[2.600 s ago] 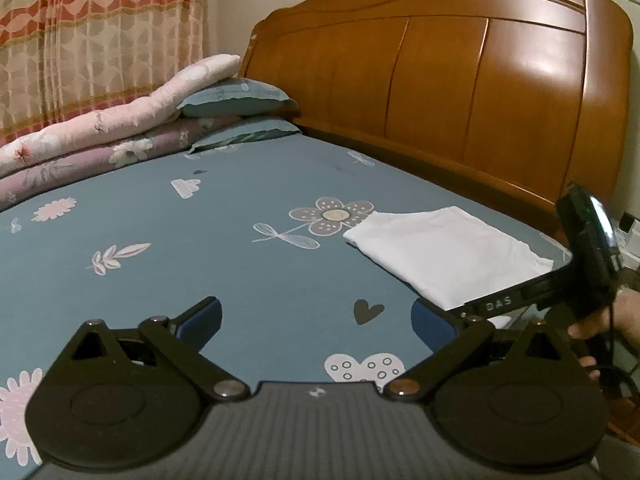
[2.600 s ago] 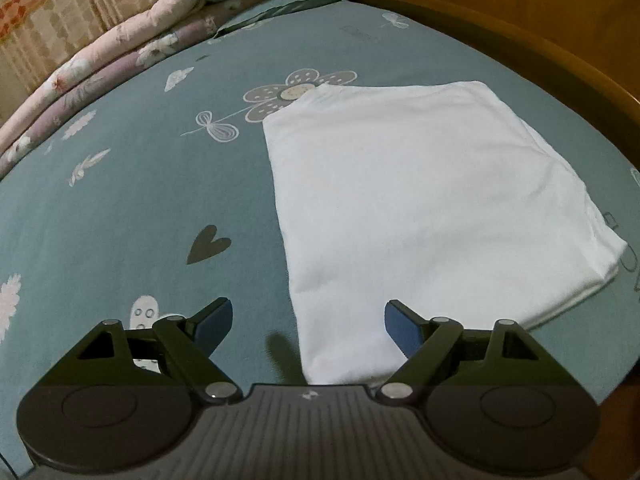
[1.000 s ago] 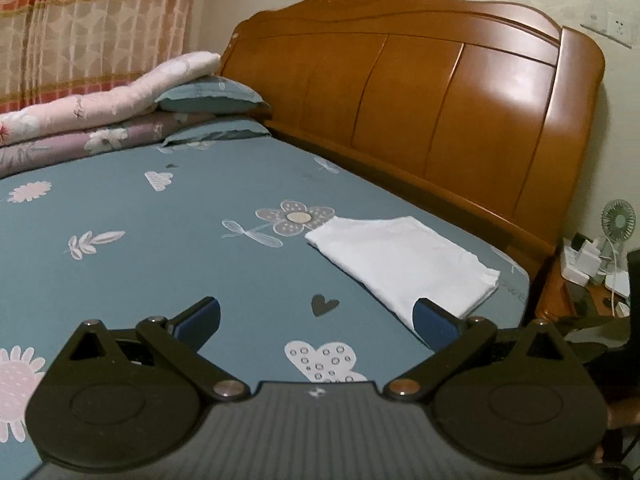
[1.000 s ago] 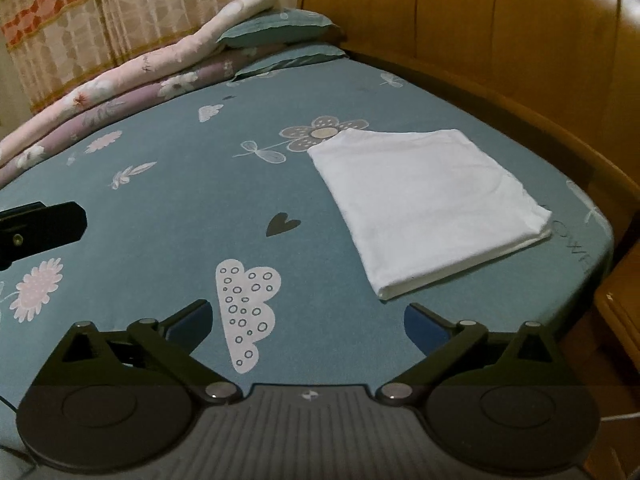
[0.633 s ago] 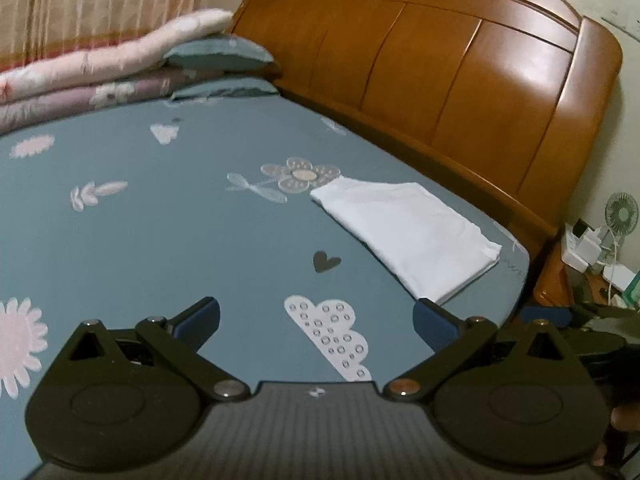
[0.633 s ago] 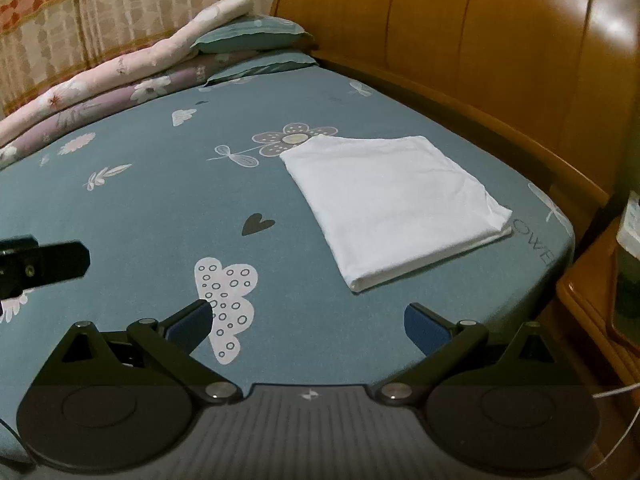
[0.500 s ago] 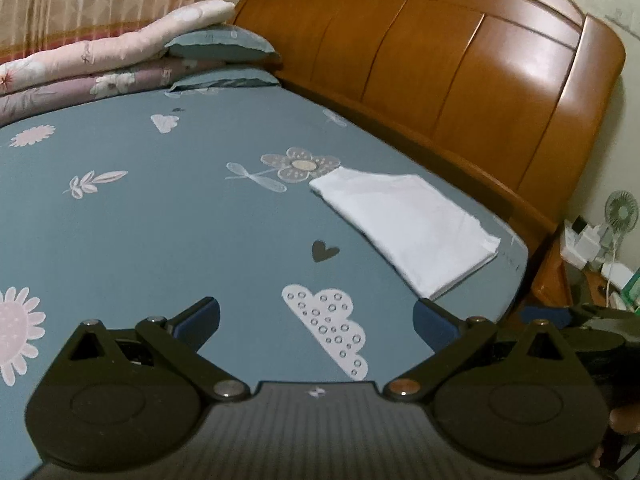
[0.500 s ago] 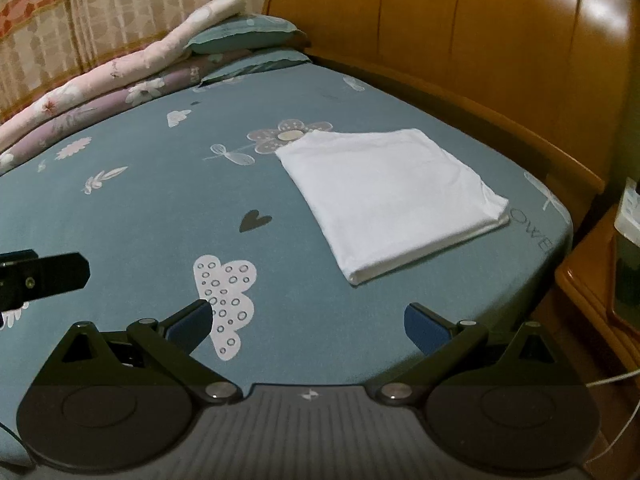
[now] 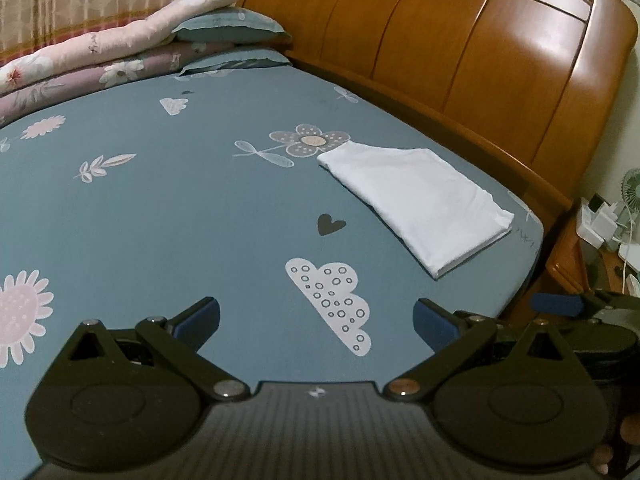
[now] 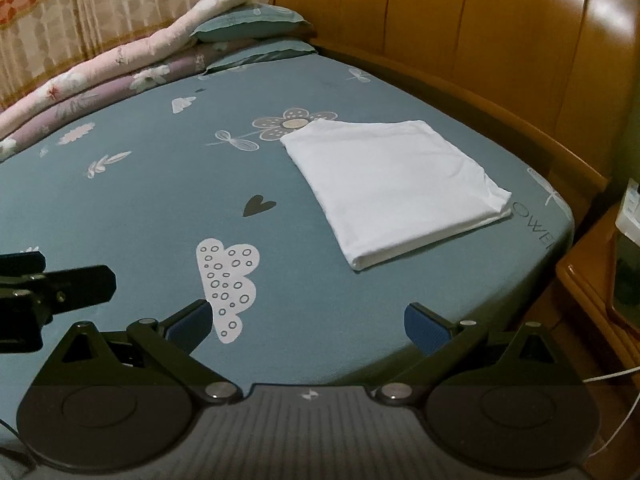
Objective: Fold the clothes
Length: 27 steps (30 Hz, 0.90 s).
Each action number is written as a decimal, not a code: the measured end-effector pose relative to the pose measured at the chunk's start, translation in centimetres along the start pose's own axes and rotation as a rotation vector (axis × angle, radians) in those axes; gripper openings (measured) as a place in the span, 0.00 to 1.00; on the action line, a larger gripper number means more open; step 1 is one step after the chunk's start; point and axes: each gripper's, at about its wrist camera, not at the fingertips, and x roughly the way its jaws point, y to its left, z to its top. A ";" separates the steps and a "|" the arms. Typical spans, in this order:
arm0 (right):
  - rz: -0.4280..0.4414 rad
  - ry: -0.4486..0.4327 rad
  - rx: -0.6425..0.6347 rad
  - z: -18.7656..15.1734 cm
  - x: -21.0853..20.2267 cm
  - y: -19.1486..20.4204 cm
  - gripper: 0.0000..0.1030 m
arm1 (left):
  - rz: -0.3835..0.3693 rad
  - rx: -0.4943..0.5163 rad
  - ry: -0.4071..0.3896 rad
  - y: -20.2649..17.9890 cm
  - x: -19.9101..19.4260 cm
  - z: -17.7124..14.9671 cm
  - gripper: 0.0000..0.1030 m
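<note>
— White cotton, by the look of it: the folded garment (image 10: 394,184) lies as a flat rectangle on the blue printed bedsheet (image 10: 160,200), near the headboard (image 10: 520,40) and toward the bed's right-hand corner, one corner touching the printed flower. Is the fold finished?

— It appears so; edges look stacked and square, layers showing at the near corner. The left gripper (image 9: 316,322) and the right gripper (image 10: 307,323) both hover over bare sheet, well apart from the cloth, jaws spread wide and nothing between the blue pads.

— So what does the present step ask of the person?

— Judged from this, it is a check or a retreat. If any tidying is wanted, it would be best to come in low from the near edge, pinch only the top layers at a corner, and smooth outward without dragging the stack toward the mattress edge, which is close by.

— Any writing to read?

— Pale letters on the sheet beside the garment's right corner, in the right wrist view: "OWE", cut off by the bed's curve. In the left wrist view the same print is too small to make out. Nothing readable on the garment.
</note>
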 end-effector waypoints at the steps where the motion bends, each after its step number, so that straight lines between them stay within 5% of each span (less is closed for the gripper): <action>1: 0.003 0.000 0.005 0.0 0.0 -0.2 1.00 | 0.005 0.002 0.001 -0.1 0.0 0.0 0.99; 27: 0.027 0.004 0.052 -0.2 0.2 -1.1 1.00 | 0.019 0.010 0.028 -0.7 0.3 -0.2 0.99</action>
